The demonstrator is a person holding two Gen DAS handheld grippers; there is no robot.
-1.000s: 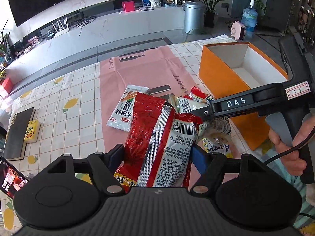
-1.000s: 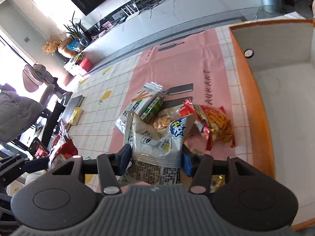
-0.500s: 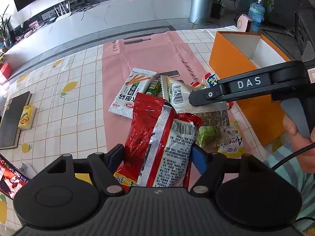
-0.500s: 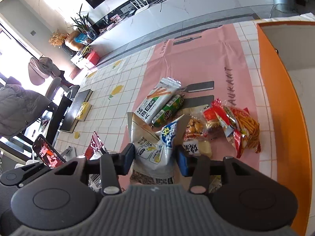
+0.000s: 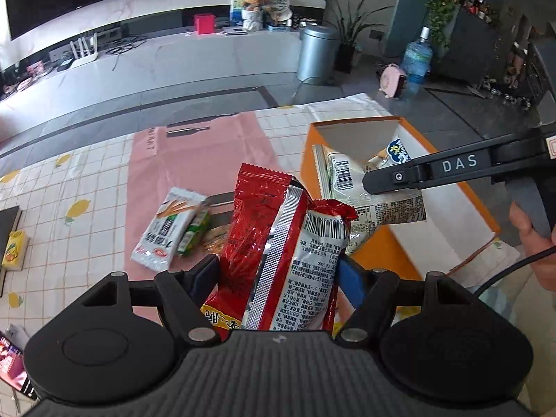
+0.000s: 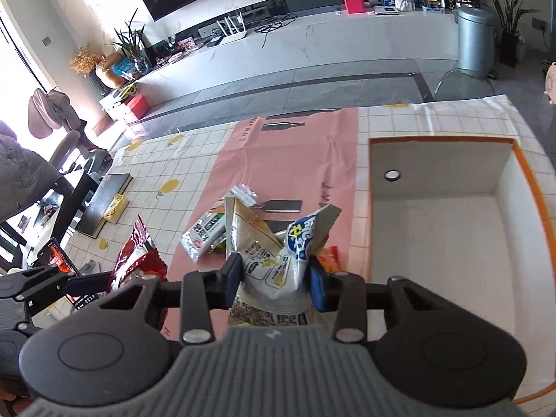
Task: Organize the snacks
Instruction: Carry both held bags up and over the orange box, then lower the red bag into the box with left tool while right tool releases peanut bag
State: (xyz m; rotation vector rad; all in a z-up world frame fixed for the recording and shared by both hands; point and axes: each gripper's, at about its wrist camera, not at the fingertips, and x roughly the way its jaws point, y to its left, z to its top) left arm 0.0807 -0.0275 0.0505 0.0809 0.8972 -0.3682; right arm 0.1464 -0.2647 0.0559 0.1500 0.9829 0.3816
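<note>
My left gripper point(image 5: 279, 274) is shut on a red snack bag point(image 5: 278, 243) and holds it up above the table, left of the orange box point(image 5: 347, 243). My right gripper point(image 6: 274, 272) is shut on a white snack bag point(image 6: 274, 243) with blue lettering. In the left wrist view that white bag point(image 5: 351, 180) hangs over the box's left wall. The box interior point(image 6: 451, 243) looks empty in the right wrist view. The red bag also shows at the left of the right wrist view point(image 6: 133, 260).
Several snack packs lie on the pink mat point(image 5: 194, 160), among them a white pack point(image 5: 166, 229) and a green one point(image 5: 194, 231). A yellow carton point(image 5: 14, 250) and a dark book point(image 6: 104, 205) sit at the table's left. A phone point(image 6: 55, 259) lies near the front left.
Both grippers have risen with their bags. The right gripper carried the white bag rightward, from above the snack pile to the orange box's left wall.
</note>
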